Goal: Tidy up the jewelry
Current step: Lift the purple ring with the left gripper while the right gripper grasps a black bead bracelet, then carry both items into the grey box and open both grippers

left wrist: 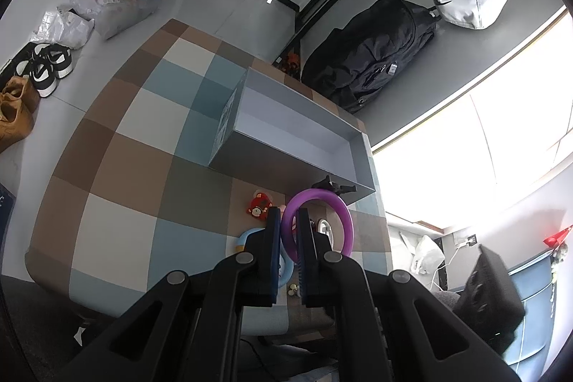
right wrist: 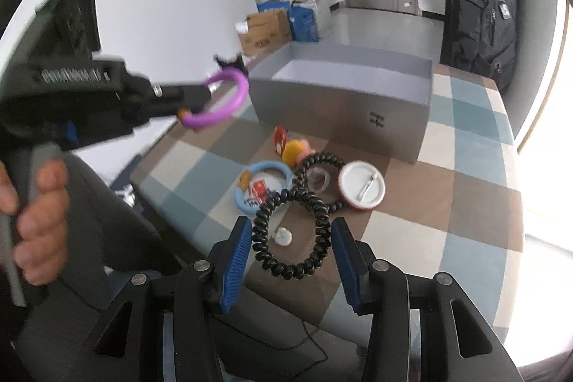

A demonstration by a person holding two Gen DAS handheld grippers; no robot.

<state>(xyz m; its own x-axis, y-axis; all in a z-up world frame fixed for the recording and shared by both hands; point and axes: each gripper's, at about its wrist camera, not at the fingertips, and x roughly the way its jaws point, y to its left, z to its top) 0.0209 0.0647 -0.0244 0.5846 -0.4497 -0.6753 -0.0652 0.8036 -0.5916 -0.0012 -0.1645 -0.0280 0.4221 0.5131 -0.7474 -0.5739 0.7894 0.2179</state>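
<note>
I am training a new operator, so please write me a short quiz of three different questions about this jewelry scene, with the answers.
1. True or false: the left gripper holds the purple ring in the air, above the table.
2. Multiple choice: what lies between the open fingers of the right gripper?
A. the blue ring
B. the black coil band
C. the round white badge
3. Fill in: the grey box on the checkered tablecloth is open at the ____.

Key: 1 true; 2 B; 3 top.
</note>
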